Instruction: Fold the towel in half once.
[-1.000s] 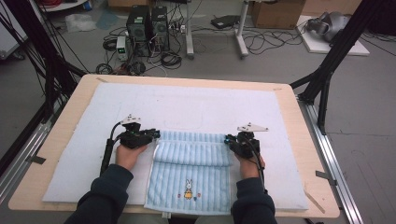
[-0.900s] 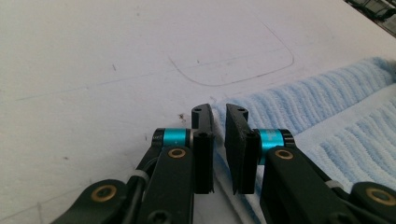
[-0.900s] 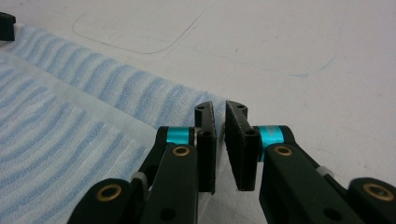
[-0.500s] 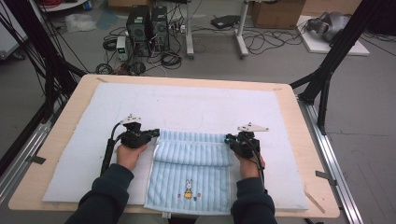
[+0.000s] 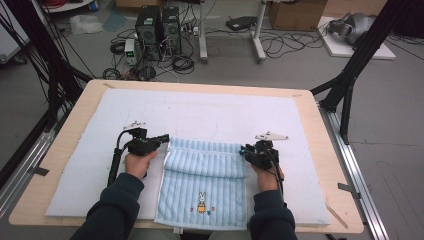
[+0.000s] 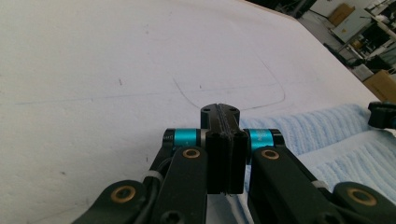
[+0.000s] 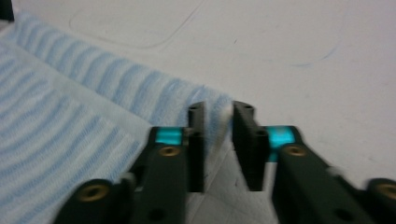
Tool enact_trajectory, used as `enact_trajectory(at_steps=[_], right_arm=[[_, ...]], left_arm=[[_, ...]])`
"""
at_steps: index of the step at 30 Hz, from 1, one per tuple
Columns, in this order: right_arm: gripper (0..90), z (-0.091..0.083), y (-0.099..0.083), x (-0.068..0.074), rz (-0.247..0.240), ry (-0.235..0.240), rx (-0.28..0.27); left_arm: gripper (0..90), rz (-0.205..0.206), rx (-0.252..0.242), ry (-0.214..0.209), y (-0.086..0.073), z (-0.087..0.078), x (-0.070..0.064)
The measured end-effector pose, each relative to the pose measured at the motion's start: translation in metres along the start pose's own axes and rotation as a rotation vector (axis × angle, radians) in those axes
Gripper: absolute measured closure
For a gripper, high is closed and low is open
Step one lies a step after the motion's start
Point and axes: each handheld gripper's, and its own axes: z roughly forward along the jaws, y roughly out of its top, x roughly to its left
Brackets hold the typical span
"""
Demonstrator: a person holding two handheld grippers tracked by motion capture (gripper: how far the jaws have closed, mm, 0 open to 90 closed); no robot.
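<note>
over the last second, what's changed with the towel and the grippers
Little has changed. The left gripper has drifted slightly left, off the towel edge, jaws shut on nothing. The right gripper stays at the folded right corner, jaws open. The towel lies as before, far edge folded toward the person.

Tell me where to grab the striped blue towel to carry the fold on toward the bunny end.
Grip the towel at the two ends of its folded far edge, coming in from outside each end. That edge is a doubled roll, thick enough to pinch. The right gripper is open around one end; the left gripper is shut, just off the other.
</note>
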Motion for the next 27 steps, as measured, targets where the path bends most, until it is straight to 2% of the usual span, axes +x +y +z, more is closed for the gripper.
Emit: enact_trajectory(at_steps=[1,2,5,6,7,10,11,12,13,15,18,19,20,21,22,23,24,25,27], right_arm=[[84.2,0.003,0.0,0.0,-0.012,0.005,0.011],[87.9,0.004,0.0,0.0,-0.016,0.008,0.01],[88.6,0.006,0.002,-0.001,-0.03,-0.008,-0.003],[88.6,0.008,0.002,-0.002,-0.027,-0.012,-0.006],[88.6,0.009,0.003,-0.003,-0.023,-0.016,-0.009],[86.7,0.012,0.005,-0.004,-0.02,-0.042,-0.013],[79.2,0.012,0.005,-0.004,-0.008,-0.048,-0.018],[75.2,0.012,0.004,-0.005,0.001,-0.05,-0.016],[71.2,0.01,0.004,-0.005,0.009,-0.051,-0.01],[65.9,0.007,0.003,-0.007,0.016,-0.046,-0.009],[62.4,0.012,0.001,-0.006,0.004,-0.034,0.041],[62.5,0.015,0.001,-0.004,0.006,-0.025,0.055],[64.5,0.016,0.001,-0.003,-0.009,-0.029,0.057],[69.1,0.016,0.001,-0.001,-0.018,-0.024,0.059],[72.6,0.017,0.001,0.0,-0.034,-0.02,0.062],[80.2,0.017,0.002,0.002,-0.049,-0.012,0.067],[83.8,0.018,0.002,0.003,-0.057,0.007,0.072],[85.4,0.018,0.002,0.004,-0.07,0.007,0.076],[86.5,0.018,0.004,0.004,-0.073,0.009,0.085]], left_arm=[[89.1,-0.005,0.0,0.003,0.0,0.001,0.0],[89.2,-0.005,0.0,0.008,0.0,0.001,0.001],[89.2,-0.026,-0.007,0.03,0.001,0.003,0.003],[89.1,-0.029,0.007,0.035,0.003,0.004,0.004],[89.1,-0.005,0.023,0.046,0.005,0.007,0.003],[88.5,0.036,0.018,0.077,0.011,0.01,-0.003],[85.5,0.058,0.01,0.093,0.011,0.01,-0.004],[75.5,0.063,0.022,0.113,0.011,0.01,-0.004],[66.6,0.049,0.041,0.119,0.01,0.01,-0.003],[56.7,0.043,0.097,0.111,0.008,0.01,0.0],[51.0,0.051,0.125,0.072,0.006,0.011,-0.005],[50.8,0.065,0.138,0.054,0.005,0.012,-0.008],[50.8,0.097,0.149,0.045,0.003,0.014,-0.012],[50.1,0.157,0.148,0.064,0.001,0.016,-0.017],[51.0,0.188,0.151,0.086,0.0,0.016,-0.02],[55.2,0.2,0.156,0.077,0.0,0.017,-0.021],[70.6,0.199,0.159,0.051,-0.001,0.018,-0.022],[79.7,0.206,0.156,0.057,0.0,0.018,-0.023],[84.0,0.19,0.155,0.065,0.002,0.019,-0.022]])
